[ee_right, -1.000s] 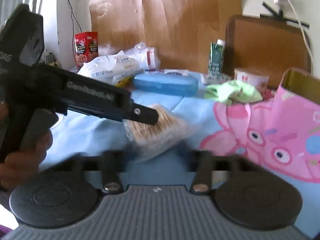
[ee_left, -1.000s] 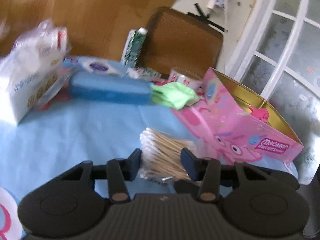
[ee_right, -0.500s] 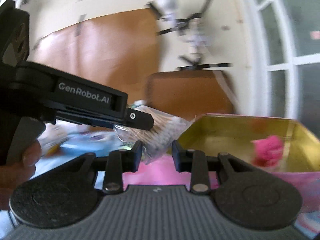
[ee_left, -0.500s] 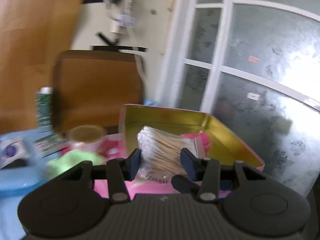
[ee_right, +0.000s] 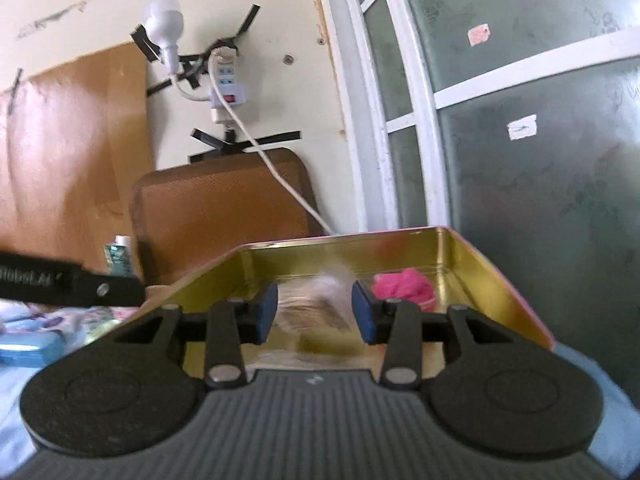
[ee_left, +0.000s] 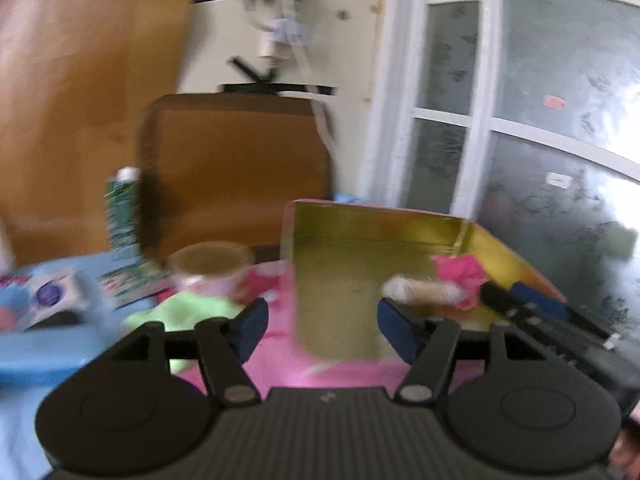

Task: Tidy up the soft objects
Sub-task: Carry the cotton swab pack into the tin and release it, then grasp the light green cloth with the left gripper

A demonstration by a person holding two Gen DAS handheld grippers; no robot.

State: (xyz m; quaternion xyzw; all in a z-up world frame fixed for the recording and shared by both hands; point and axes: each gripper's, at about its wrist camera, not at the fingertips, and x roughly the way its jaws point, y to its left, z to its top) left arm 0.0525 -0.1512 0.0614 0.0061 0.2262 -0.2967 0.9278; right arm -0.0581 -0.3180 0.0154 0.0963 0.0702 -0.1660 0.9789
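A pink tin with a gold inside (ee_left: pixel 360 240) (ee_right: pixel 452 252) stands open on the blue table. A clear bag of cotton swabs (ee_left: pixel 420 290) (ee_right: pixel 316 304) lies blurred inside it, beside a pink fluffy ball (ee_left: pixel 460 276) (ee_right: pixel 404 286). My left gripper (ee_left: pixel 320 328) is open and empty at the tin's near wall. My right gripper (ee_right: pixel 314 312) is open, with the swab bag seen between its fingers inside the tin; its body (ee_left: pixel 552 328) shows in the left wrist view. A green cloth (ee_left: pixel 184 312) lies left of the tin.
A tape roll (ee_left: pixel 208 268), a green carton (ee_left: pixel 122 216), a white packet (ee_left: pixel 52 296) and a blue case (ee_right: pixel 24 346) lie left of the tin. A brown chair back (ee_left: pixel 236 168) and a glass door (ee_right: pixel 520 120) stand behind.
My left gripper carried the swab bag from the table over the tin, opened and let it go. The bag now lies in the tin. My right gripper opened wider.
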